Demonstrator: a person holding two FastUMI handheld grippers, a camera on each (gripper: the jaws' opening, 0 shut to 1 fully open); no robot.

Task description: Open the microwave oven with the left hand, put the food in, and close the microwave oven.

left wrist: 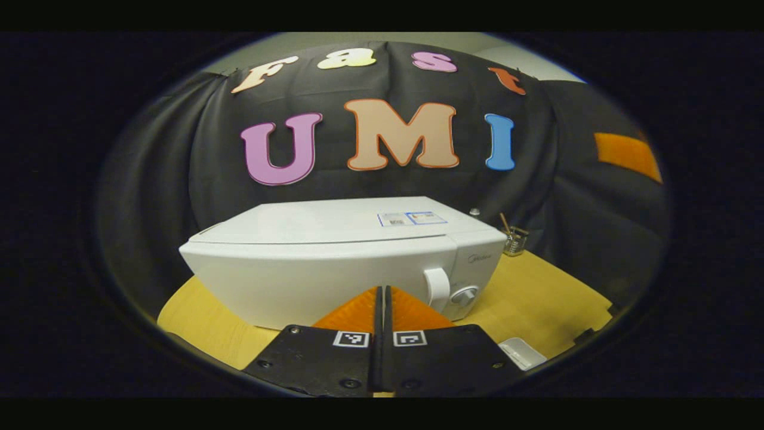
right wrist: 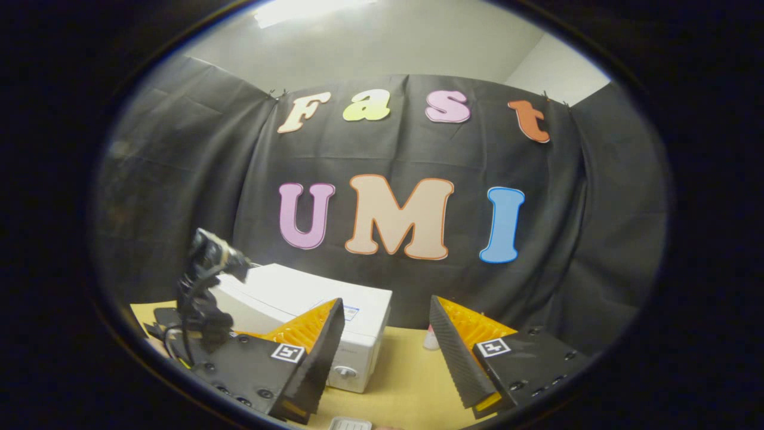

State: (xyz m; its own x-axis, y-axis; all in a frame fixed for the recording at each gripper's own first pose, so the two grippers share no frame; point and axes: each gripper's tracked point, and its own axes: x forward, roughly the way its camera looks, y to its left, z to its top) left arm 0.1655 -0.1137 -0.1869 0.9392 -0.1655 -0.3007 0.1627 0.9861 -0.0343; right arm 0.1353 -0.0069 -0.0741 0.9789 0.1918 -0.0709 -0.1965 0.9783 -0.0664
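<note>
The white microwave oven (left wrist: 334,263) stands on the yellow table with its door closed. Its door handle (left wrist: 437,286) and a round knob (left wrist: 464,294) sit at the front right. My left gripper (left wrist: 382,294) is shut and holds nothing, just in front of the door and left of the handle. A white shallow container (left wrist: 521,352) lies on the table near the front right; I cannot tell what it holds. My right gripper (right wrist: 387,300) is open and empty, held above the table to the right of the microwave oven (right wrist: 310,295). The same container (right wrist: 350,424) lies below it.
A small glass jar with sticks (left wrist: 514,240) stands behind the oven's right corner. A small bottle (right wrist: 431,339) stands near the cloth wall. The left gripper's camera and cables (right wrist: 206,280) rise at the oven's left. Bare yellow table (left wrist: 537,298) lies right of the oven.
</note>
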